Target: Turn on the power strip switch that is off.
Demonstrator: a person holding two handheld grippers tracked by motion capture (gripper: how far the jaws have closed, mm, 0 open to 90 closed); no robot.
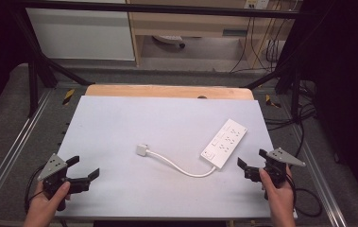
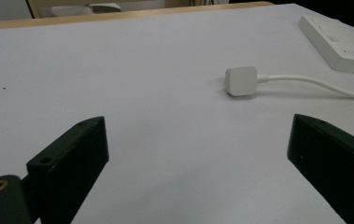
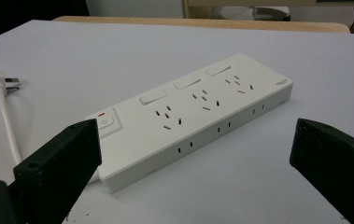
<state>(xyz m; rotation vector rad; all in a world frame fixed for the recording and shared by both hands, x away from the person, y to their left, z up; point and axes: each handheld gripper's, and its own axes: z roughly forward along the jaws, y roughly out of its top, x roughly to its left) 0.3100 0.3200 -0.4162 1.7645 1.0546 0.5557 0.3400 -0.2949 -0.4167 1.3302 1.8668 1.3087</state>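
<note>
Both hands at near edge of bench (image 1: pixel 120 118), each holding 1 tool. Left tool (image 1: pixel 84 169) near left corner, jaws spread wide, gripping nothing, resting low over bare white surface. Right tool (image 1: pixel 252 161) near right edge, jaws likewise spread, empty, just short of the power strip (image 1: pixel 224 143). Strip lies flat, angled, on right half of bench; right gripper view shows 3 socket groups, 3 rocker switches, 1 power button. Its white cord (image 1: pixel 181 168) curves left to the plug (image 1: pixel 142 150), lying mid-bench, well apart from both tools.
</note>
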